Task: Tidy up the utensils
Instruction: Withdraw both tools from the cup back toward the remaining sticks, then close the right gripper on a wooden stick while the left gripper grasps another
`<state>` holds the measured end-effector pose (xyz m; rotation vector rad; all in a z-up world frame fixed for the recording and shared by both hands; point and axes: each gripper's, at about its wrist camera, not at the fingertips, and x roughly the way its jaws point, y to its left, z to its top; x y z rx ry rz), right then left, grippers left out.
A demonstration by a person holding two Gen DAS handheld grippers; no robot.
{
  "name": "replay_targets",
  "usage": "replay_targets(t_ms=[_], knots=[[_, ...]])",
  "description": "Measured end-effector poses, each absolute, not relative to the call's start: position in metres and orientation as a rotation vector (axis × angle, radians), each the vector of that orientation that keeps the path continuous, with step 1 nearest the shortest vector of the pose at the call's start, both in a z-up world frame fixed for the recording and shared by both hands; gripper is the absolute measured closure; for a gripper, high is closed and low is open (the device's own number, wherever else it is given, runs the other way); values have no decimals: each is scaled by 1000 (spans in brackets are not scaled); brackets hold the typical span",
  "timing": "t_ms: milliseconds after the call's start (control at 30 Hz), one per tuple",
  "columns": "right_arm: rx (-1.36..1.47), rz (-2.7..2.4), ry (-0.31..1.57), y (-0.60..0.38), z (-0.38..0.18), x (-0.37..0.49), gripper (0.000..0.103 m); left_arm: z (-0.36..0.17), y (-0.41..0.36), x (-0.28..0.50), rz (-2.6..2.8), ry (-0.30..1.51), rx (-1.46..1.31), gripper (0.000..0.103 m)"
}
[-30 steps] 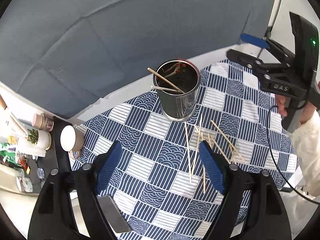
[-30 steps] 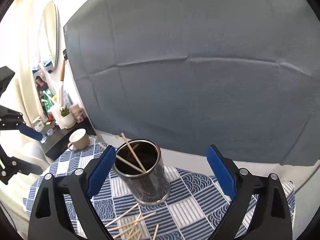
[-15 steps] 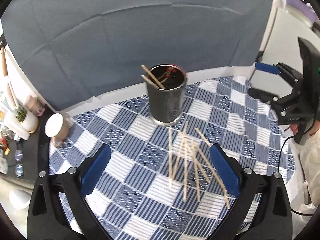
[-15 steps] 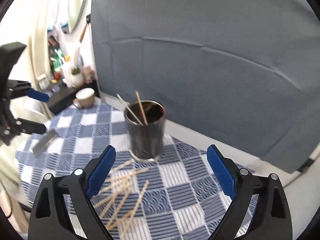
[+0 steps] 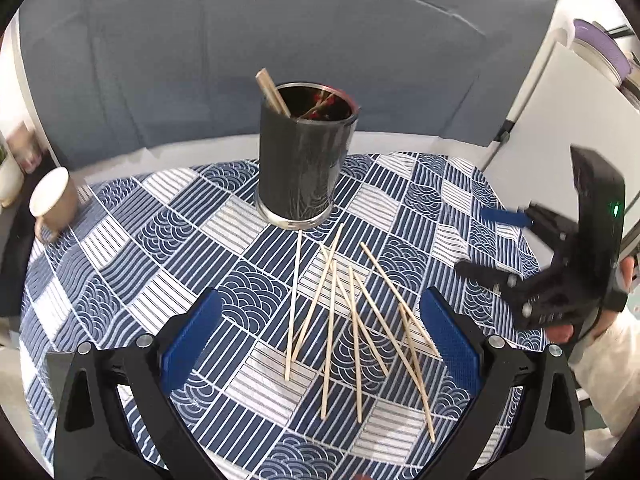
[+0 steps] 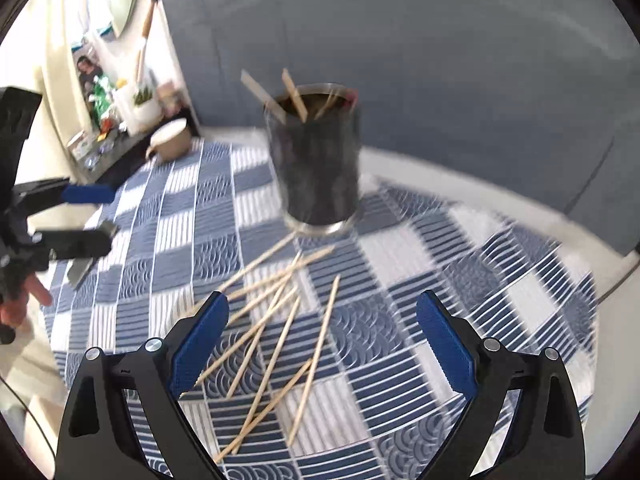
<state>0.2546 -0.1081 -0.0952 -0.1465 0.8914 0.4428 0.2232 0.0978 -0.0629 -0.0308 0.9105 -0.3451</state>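
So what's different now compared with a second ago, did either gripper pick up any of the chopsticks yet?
No. Both grippers have come down toward the loose chopsticks on the checked cloth. The left gripper has opened a little wider; the right gripper was open and is open now. Nothing is between either pair of jaws. The metal holder, the sticks inside it and the cup are where they were.

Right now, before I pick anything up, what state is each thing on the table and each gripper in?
Metal utensil holder: upright, a few chopsticks inside.
Loose chopsticks: lying scattered and crossed on the checked tablecloth, outside the holder.
Cup: upright at the table edge.
Left gripper: open, empty, jaws just widened.
Right gripper: open, empty.
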Motion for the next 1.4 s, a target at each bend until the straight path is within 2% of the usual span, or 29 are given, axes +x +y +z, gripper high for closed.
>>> replay_targets(t_ms=[333,667,1000,1167,1400], knots=[[-168,373,1080,-98,-163,289,12,-126,104,273,-354,1024,-54,6],[-157,304,1193,-103,-205,317,12,-174,101,316,-361,1133,-1,6],[-196,277,1205,-98,-218,323,11,-199,96,333,-336,1189,35,6],[-189,269,1208,-99,-222,326,7,-208,75,328,-312,1165,232,4],[-187,265,1221,-99,-222,329,6,-206,78,332,-305,1175,219,4]])
